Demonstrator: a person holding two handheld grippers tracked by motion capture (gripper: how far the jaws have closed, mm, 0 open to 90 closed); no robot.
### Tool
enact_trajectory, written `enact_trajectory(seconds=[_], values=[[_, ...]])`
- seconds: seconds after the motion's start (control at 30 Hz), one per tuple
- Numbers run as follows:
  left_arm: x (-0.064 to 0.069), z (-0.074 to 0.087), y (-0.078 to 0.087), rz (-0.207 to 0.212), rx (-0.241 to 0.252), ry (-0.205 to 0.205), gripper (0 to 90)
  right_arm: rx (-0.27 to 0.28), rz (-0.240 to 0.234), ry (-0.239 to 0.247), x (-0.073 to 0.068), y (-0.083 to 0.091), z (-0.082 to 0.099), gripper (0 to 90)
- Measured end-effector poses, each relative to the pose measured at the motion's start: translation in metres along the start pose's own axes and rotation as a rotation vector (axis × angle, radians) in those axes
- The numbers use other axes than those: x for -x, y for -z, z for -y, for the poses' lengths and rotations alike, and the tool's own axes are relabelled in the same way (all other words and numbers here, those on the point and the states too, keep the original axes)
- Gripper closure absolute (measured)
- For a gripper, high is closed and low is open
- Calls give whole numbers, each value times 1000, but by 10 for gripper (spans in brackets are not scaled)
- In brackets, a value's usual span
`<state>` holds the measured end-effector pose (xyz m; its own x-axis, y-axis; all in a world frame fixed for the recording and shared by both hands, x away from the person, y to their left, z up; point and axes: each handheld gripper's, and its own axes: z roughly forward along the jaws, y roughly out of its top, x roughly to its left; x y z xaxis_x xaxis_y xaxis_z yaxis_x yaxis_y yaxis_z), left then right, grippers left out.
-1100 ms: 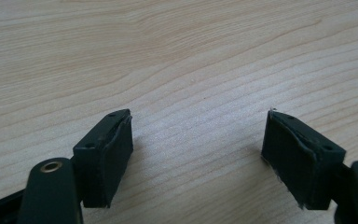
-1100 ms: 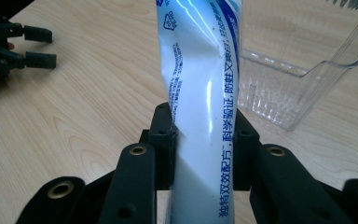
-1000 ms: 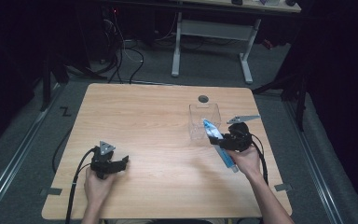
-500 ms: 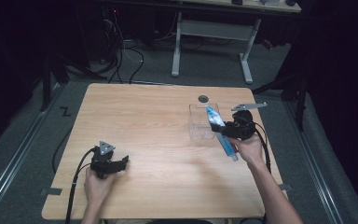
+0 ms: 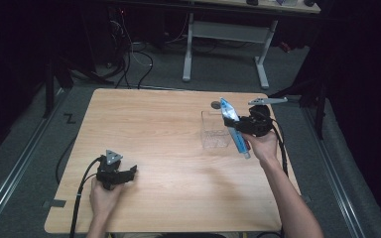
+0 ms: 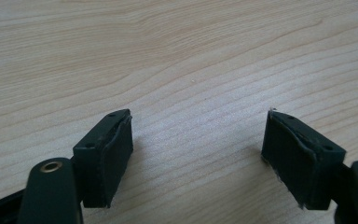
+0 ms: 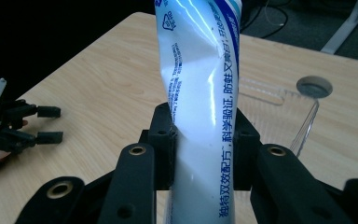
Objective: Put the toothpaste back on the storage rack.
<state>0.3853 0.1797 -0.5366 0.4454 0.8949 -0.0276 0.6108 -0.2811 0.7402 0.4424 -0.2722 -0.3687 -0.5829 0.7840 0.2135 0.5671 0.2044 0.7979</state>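
My right gripper (image 5: 239, 125) is shut on a blue and white toothpaste tube (image 5: 233, 126) and holds it in the air at the right side of the table, just right of a clear plastic box (image 5: 214, 130). In the right gripper view the tube (image 7: 200, 88) rises upright between the jaws, its flat crimped end up. My left gripper (image 5: 129, 173) rests low on the table near the front left, held by a hand. In the left gripper view its jaws stand wide apart with bare wood between them; the gripper (image 6: 196, 154) is open.
The wooden table (image 5: 154, 129) has a round cable hole (image 5: 215, 104) behind the clear box. A grey desk frame and cables stand on the floor beyond the far edge. The table's right edge is close to my right hand.
My right gripper has carried the tube away from me and tipped it more upright, from in front of the clear box to beside its right wall. The left gripper has stayed still.
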Motion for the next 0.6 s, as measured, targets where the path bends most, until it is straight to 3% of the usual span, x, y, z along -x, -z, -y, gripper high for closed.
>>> enact_trajectory(seconds=[0.2,0.6], values=[[0,0,0,1,1,1,248,2,22,20,-1,-8,-11,691],[0,0,0,1,1,0,248,33,50,-4,8,-29,-21,689]])
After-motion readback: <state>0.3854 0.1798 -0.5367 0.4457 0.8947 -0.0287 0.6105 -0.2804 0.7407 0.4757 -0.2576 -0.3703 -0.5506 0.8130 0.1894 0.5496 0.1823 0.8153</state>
